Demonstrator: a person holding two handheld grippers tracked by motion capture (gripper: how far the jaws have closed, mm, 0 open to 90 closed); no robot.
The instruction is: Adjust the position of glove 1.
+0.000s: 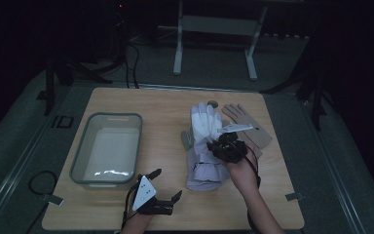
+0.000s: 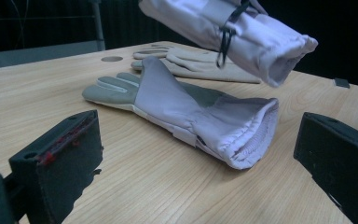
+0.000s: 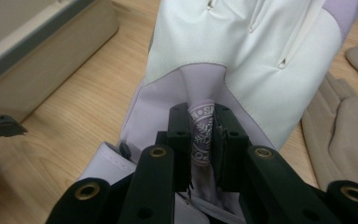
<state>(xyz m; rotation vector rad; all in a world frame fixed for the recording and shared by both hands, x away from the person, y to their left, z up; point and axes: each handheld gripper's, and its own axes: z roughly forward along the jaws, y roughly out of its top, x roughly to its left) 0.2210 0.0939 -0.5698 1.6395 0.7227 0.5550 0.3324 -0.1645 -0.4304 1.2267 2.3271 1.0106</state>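
My right tool (image 3: 201, 140) is clenched on a fold of the white glove (image 3: 242, 60), pinching its printed lilac wrist fabric and holding that glove raised off the counter (image 1: 165, 112). My left tool (image 1: 161, 184) hangs released, jaws wide apart, just right of the grey bin's (image 1: 85, 141) near corner. The bin looks bare, so I judge the work barely begun: one glove lifted, none stowed. A second white glove (image 2: 186, 109) lies flat right of the bin, cuff toward me; a beige glove (image 1: 246, 124) lies beyond it, farther from the bin. The counter is pale wood grain. Behind the bin the room is dark, with a metal frame's legs (image 1: 177, 53) on grey floor.
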